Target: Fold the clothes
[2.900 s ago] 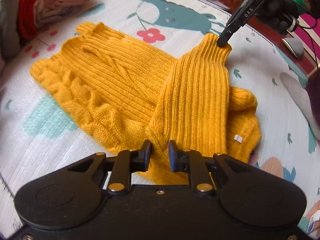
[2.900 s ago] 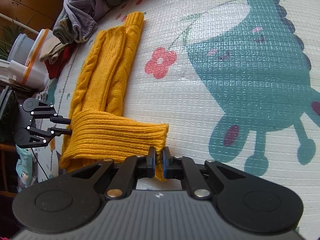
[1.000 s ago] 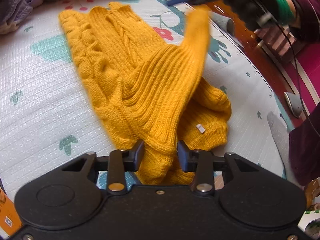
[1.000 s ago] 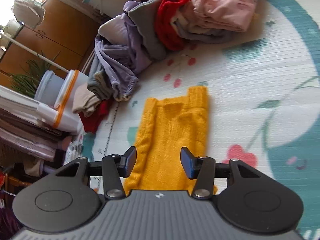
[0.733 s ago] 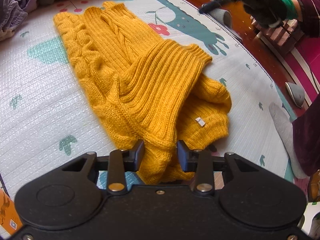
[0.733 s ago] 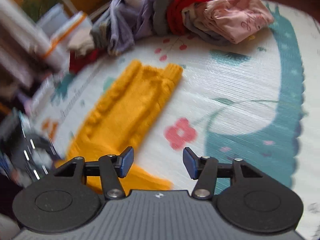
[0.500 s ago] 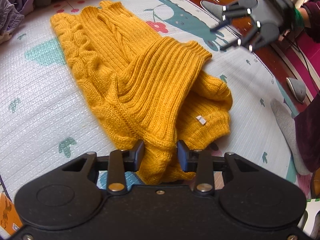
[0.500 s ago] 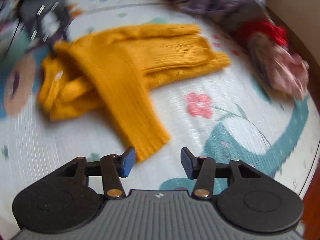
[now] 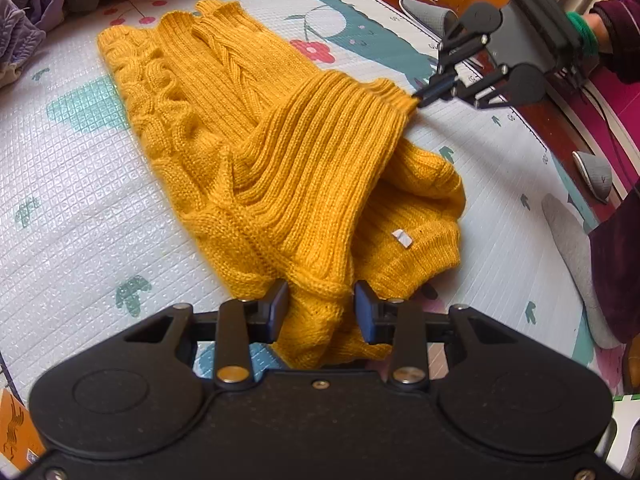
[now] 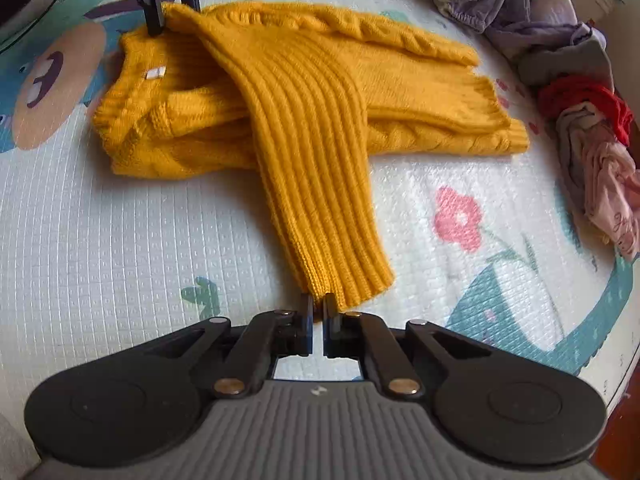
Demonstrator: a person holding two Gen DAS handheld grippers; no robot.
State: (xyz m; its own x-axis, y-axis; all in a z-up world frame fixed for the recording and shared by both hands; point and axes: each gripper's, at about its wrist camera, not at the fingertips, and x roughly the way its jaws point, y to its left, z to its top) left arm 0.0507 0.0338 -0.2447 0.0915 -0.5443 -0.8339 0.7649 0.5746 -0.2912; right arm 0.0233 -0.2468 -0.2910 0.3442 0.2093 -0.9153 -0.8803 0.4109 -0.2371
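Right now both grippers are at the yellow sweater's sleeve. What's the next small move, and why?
Probably lift the right gripper and carry the sleeve cuff back over the sweater. Its jaws look pinched on the cuff, and the sleeve hangs off the folded body onto the mat. The left gripper straddles the shoulder end, jaws apart, so that end is not clamped.

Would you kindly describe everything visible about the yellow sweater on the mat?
The sweater is a mustard-yellow chunky knit with ribbed and cable patterns and a small white tag near the collar. It lies partly folded on the play mat, one ribbed sleeve crossing the body. The right gripper pinches the sleeve's cuff corner; the left gripper has its fingers set either side of a bunched shoulder fold, apparently not clamped tight.
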